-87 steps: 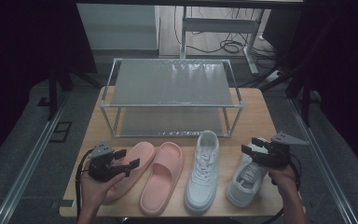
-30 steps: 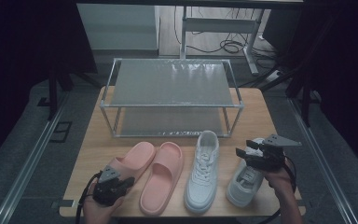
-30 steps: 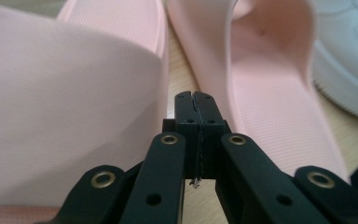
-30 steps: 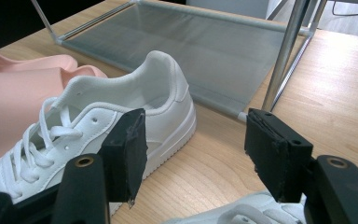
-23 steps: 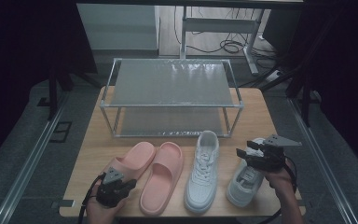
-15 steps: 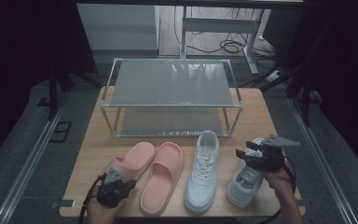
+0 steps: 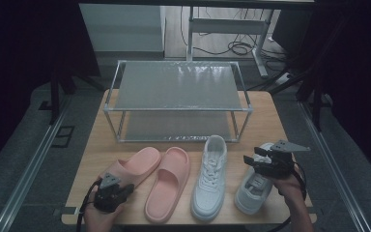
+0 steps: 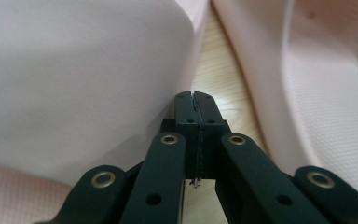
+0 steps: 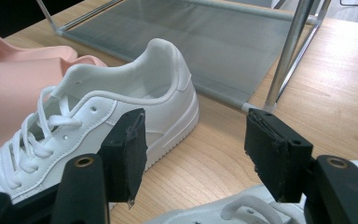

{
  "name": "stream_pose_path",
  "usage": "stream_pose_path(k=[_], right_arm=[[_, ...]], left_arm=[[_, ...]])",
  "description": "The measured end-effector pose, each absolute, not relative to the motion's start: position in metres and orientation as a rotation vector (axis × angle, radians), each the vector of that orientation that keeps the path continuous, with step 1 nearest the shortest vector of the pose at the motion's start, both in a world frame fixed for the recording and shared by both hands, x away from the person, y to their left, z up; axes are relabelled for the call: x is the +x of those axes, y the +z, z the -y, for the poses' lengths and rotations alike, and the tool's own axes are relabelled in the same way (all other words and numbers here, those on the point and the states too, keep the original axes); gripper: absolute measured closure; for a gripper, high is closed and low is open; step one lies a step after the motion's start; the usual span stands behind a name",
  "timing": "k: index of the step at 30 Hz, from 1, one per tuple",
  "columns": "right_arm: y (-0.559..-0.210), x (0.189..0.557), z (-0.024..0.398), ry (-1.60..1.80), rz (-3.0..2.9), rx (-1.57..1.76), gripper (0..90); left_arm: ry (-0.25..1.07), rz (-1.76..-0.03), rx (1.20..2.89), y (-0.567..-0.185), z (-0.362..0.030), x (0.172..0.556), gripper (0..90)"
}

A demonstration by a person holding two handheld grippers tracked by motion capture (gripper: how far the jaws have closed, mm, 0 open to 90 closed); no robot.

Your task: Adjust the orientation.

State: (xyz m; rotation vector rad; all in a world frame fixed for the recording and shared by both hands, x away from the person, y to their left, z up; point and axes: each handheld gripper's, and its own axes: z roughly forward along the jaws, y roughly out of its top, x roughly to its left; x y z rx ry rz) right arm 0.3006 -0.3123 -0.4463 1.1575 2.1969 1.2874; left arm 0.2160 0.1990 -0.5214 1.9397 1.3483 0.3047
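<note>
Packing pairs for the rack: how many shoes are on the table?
4: left pink slide, right pink slide, left white sneaker, right white sneaker under the right gripper.

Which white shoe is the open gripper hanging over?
The outer white sneaker, nearest the table's right edge. The right gripper hovers above it; the other sneaker lies beside the pink slippers.

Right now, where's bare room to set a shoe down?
Both rack shelves are bare, as is the table right of the rack. The front edge is crowded: two slippers, two sneakers, both tongs.

Wooden table (image 7: 280, 121) bears rack (image 7: 178, 101), slippers (image 7: 149, 179), sneakers (image 7: 210, 176).
</note>
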Motion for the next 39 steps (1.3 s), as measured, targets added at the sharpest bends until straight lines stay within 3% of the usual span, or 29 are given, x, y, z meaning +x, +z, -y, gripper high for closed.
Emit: stream_pose_path(k=[25, 39], right_arm=[[-0.448, 0.3, 0.313, 1.274, -2.198, 1.167, 39.0], [-0.445, 0.298, 0.317, 1.29, -2.18, 1.168, 39.1]], left_arm=[[0.353, -1.471, 1.829, -0.522, -0.245, 0.254, 89.8], [0.398, -1.377, 1.834, -0.49, -0.221, 0.258, 89.6]])
